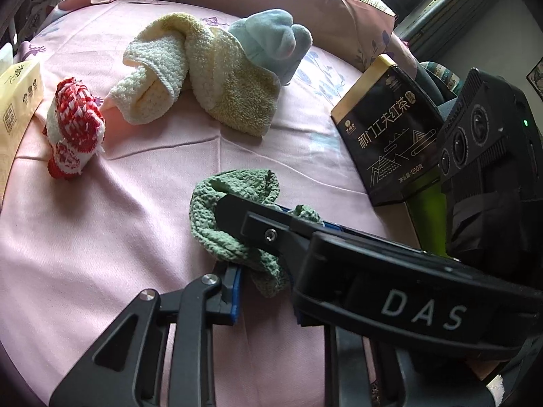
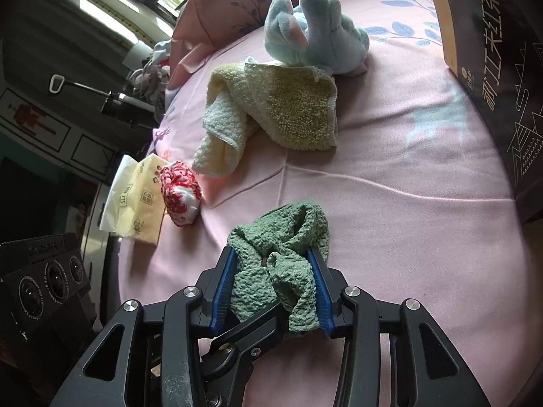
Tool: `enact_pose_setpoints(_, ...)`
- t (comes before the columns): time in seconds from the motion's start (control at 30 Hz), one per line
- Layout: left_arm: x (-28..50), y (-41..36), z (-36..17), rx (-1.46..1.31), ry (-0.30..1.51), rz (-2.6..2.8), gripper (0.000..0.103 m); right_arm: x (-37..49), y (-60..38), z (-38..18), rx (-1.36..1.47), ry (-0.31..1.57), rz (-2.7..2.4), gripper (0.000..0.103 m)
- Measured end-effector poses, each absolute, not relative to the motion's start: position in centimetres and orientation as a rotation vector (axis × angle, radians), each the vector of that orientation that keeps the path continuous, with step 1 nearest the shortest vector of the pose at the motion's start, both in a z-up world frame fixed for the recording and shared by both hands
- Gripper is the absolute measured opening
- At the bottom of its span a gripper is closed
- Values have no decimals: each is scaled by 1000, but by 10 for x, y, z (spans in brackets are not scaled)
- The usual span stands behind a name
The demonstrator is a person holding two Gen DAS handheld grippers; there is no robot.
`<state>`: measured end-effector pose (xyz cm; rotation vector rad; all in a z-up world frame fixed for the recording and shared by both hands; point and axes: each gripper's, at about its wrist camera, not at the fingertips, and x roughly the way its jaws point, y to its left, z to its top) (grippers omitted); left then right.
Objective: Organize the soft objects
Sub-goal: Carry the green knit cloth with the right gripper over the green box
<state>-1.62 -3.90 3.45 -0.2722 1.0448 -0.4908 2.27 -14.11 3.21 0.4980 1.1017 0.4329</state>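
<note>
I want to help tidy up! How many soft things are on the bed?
4: green cloth nearest, between the gripper fingers; red-and-white knit left by the tissue pack; yellow towel mid-bed; blue plush toy behind it. Others may be out of view.

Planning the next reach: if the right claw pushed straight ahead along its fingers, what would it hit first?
The green cloth already sits between its fingers. Past that comes bare pink sheet, then probably the yellow towel; depth is uncertain.

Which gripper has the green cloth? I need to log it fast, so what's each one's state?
Left gripper: shut on the green cloth.
Right gripper: shut on the same green cloth, pads against both sides.
</note>
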Motion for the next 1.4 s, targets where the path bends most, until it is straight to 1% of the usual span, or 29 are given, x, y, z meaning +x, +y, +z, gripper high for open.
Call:
enact_pose_setpoints(0.27, -25, -44, 52, -254, 928, -524, 18, 12, -140, 60, 418, 994, 404, 46)
enact_pose_setpoints(0.77, -45, -50, 81, -342, 694, -609, 18, -13, -151, 110, 333, 803, 355, 46)
enact_pose_setpoints(0.93, -53, -59, 96, -326, 612, -634, 18, -23, -159, 127, 303, 744, 350, 46)
enact_pose_setpoints(1.17, -52, -95, 118, -251, 567, -702, 18, -31, -193, 147, 297, 677, 306, 46)
enact_pose_setpoints(1.4, -53, -169, 149, -116, 541, -805, 18, -45, -266, 165, 380, 582, 227, 46)
